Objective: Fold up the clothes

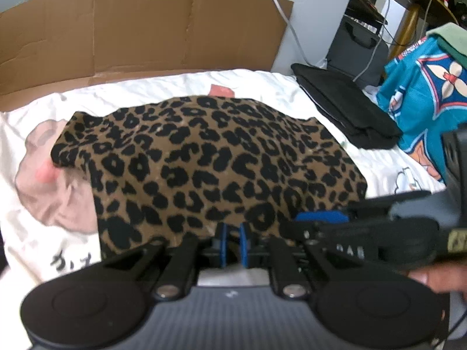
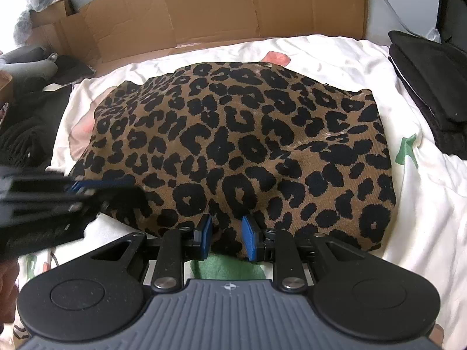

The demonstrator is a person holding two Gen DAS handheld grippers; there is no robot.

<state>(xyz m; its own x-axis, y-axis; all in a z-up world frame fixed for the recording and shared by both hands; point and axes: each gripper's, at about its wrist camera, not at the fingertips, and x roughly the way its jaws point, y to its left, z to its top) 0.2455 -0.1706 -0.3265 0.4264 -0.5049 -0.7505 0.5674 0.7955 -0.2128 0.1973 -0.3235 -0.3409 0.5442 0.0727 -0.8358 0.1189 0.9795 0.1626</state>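
A leopard-print garment (image 1: 210, 163) lies spread on a white printed sheet (image 1: 175, 84). In the left wrist view my left gripper (image 1: 232, 245) sits at the garment's near edge, its blue pads close together with the hem pinched between them. My right gripper (image 1: 321, 217) comes in from the right onto the same near edge. In the right wrist view the garment (image 2: 248, 134) fills the middle. There my right gripper (image 2: 227, 237) is shut on a thick bunch of its near edge. The left gripper (image 2: 99, 185) is blurred at the left, on the garment's near-left corner.
A flattened cardboard box (image 1: 146, 29) stands behind the bed. A black bag (image 1: 344, 105) and a teal cartoon cloth (image 1: 423, 93) lie to the right. Dark clothes (image 2: 26, 122) sit at the left. A green cloth (image 2: 227, 267) lies under the right gripper.
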